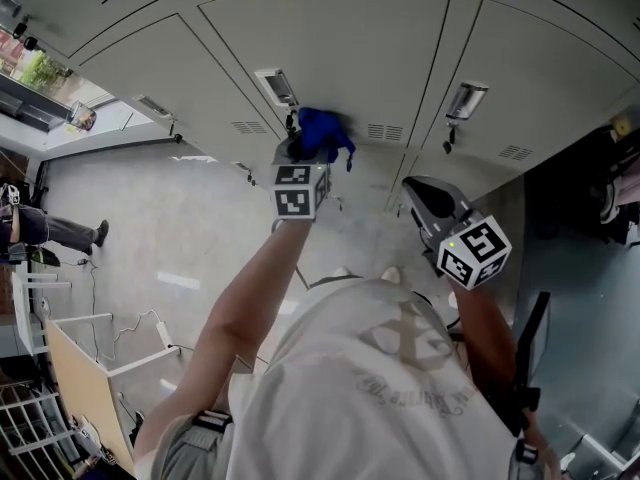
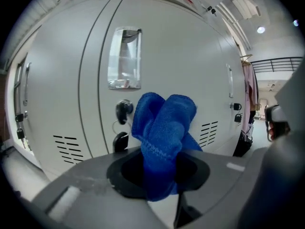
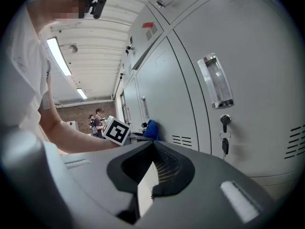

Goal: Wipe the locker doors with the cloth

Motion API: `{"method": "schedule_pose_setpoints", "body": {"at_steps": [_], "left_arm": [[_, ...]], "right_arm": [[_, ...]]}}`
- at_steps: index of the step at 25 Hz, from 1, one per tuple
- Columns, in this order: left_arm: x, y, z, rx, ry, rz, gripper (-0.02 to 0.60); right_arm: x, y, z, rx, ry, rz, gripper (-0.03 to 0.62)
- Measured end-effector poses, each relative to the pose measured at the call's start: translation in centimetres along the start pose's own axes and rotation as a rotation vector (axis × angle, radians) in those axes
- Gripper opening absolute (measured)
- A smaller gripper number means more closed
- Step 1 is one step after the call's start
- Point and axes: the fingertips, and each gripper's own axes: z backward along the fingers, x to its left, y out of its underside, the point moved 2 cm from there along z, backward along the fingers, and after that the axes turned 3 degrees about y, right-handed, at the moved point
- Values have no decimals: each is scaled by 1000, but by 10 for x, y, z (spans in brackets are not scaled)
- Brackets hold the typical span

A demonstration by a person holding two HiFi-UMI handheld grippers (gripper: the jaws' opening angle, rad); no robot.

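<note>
Left gripper view: the left gripper (image 2: pixel 160 171) clamps the blue cloth (image 2: pixel 164 123) by the locker door (image 2: pixel 190 56). I'd press it flat and steer round the key (image 2: pixel 120 140); the right gripper (image 3: pixel 151 176) sits closed, empty.

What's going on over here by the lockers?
A person stands facing a row of grey lockers with a gripping tool in each hand. The left tool is shut on a bunched blue cloth and holds it up to a locker door, just beside the key hanging in its lock. Whether the cloth actually touches the door cannot be told. The right tool is shut with nothing in it, held lower by the neighbouring door.
</note>
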Motion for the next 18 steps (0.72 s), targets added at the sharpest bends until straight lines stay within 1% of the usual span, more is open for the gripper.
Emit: {"method": "schedule_pose_setpoints", "body": {"at_steps": [6, 11, 13, 16, 18], "left_arm": [[30, 7, 7, 20, -50, -49, 123], [61, 19, 15, 44, -121, -23, 123], [70, 27, 18, 60, -155, 16, 124], [84, 44, 21, 77, -218, 131, 124], [86, 50, 16, 74, -223, 195, 124]], "right_arm": [[6, -2, -9, 0, -2, 5, 6], [8, -1, -13, 3, 7, 5, 6], [9, -1, -15, 2, 12, 3, 6], [10, 1, -15, 2, 18, -2, 6], [9, 1, -15, 6, 23, -3, 6]]}}
